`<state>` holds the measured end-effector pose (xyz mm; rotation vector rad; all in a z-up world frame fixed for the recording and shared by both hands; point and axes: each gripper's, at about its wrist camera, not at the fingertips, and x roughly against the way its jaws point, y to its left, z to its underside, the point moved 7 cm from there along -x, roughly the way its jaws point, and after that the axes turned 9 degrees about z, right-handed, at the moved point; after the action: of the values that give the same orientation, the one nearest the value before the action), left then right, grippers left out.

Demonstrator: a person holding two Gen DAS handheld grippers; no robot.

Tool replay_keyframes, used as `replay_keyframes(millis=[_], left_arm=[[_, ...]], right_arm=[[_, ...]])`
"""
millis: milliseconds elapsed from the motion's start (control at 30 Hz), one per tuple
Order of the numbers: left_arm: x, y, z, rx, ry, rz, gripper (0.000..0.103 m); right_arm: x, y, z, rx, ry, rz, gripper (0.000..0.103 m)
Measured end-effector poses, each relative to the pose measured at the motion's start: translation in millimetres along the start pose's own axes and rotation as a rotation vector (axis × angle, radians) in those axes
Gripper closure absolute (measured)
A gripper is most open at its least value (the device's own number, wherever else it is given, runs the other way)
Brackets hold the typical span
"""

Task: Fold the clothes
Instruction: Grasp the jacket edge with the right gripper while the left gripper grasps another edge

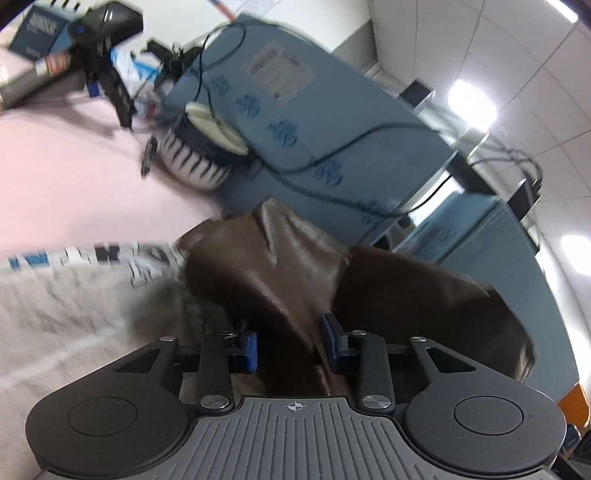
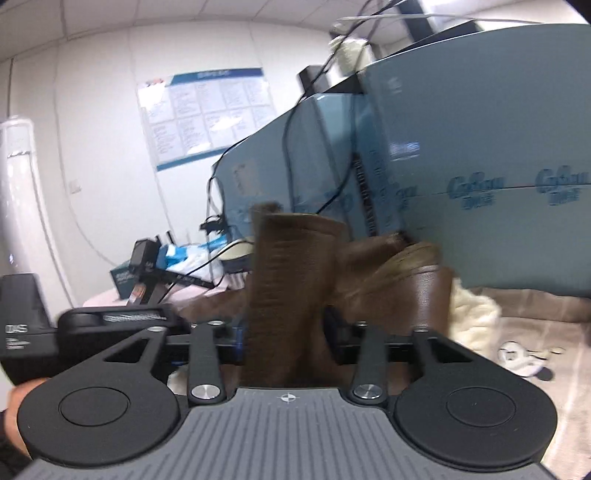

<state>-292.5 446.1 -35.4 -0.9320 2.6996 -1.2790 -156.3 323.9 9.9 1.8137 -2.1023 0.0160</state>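
A dark brown leather-like garment (image 1: 280, 273) is held up between both grippers. My left gripper (image 1: 291, 349) is shut on a fold of it, its blue pads (image 1: 251, 350) pressing the fabric from both sides. My right gripper (image 2: 284, 339) is shut on a ribbed brown edge of the same garment (image 2: 291, 266), which stands up between its fingers. The garment hangs above a beige cloth (image 1: 74, 306) with a blue-and-white patterned border. Both views are motion blurred.
Blue foam boards (image 1: 295, 110) stand behind the pink table (image 1: 66, 170). A cable reel (image 1: 201, 147), a black device (image 1: 107, 22) and boxes sit at the back. A cream fluffy garment (image 2: 472, 314) and a small white item (image 2: 517, 356) lie on the beige cloth at right.
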Motion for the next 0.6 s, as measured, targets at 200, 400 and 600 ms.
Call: replay_keyframes(millis=[200,400,600], left_arm=[[2,-2,9,-0.079,0.001,-0.013,0.088],[9,-29,18,-0.257,-0.059,-0.005,0.092],[31,-85,40,-0.468,-0.174,0.039,0.093]], right_arm=[[4,8,0,0.035,-0.039,0.021,0.094],[70,-7,-52,-0.022,-0.25,0.039,0.098],[148,-39,-91,-0.073,-0.404,0.081,0.099]])
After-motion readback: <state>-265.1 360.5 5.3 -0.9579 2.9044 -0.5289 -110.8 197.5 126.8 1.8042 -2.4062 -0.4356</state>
